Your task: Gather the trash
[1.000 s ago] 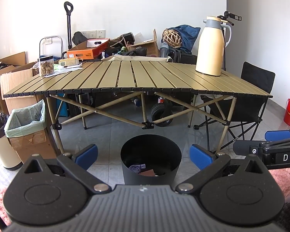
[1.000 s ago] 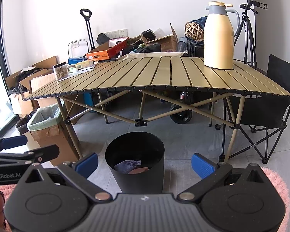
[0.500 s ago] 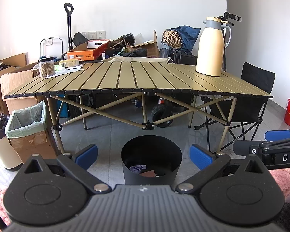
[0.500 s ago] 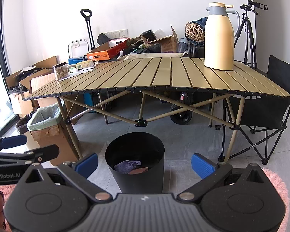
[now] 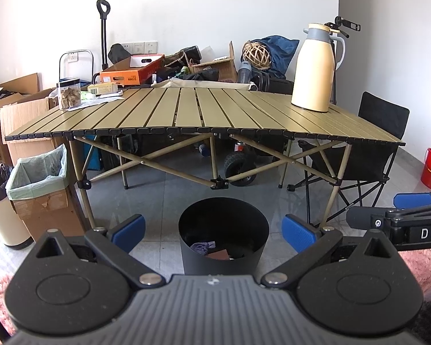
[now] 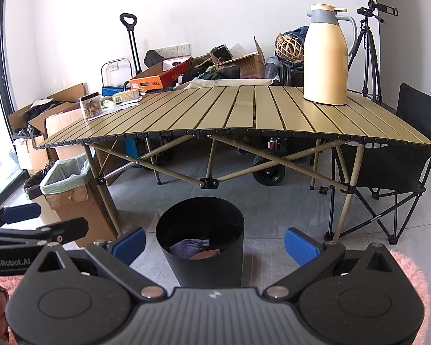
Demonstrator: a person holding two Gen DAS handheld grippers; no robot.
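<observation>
Trash lies at the bottom of the black bin on the floor, in front of the slatted bench: a purple crumpled piece and a brownish flat piece. In the left wrist view almost nothing has changed over the last second; the bin, the bench and the cream jug sit where they did, with only a slight drift of the frame. The left tool stays held low and level, aimed at the bin, its blue pads wide apart with nothing between them. The right tool shows at the right edge, just beside it at about the same height. Judging from this stillness and the bare near part of the bench, the collecting looks finished or paused, with both tools empty.

In the right wrist view the trash is seen again inside the bin, the purple piece resting beside the brown one, well below the rim. This frame, too, matches the earlier ones closely. The right tool points forward and slightly down at the bin, pads spread apart and gripping nothing. The left tool pokes in from the left edge, fingers parted. A clear jar and some papers remain at the far left corner of the bench; whether any of that counts as trash I cannot tell.
</observation>
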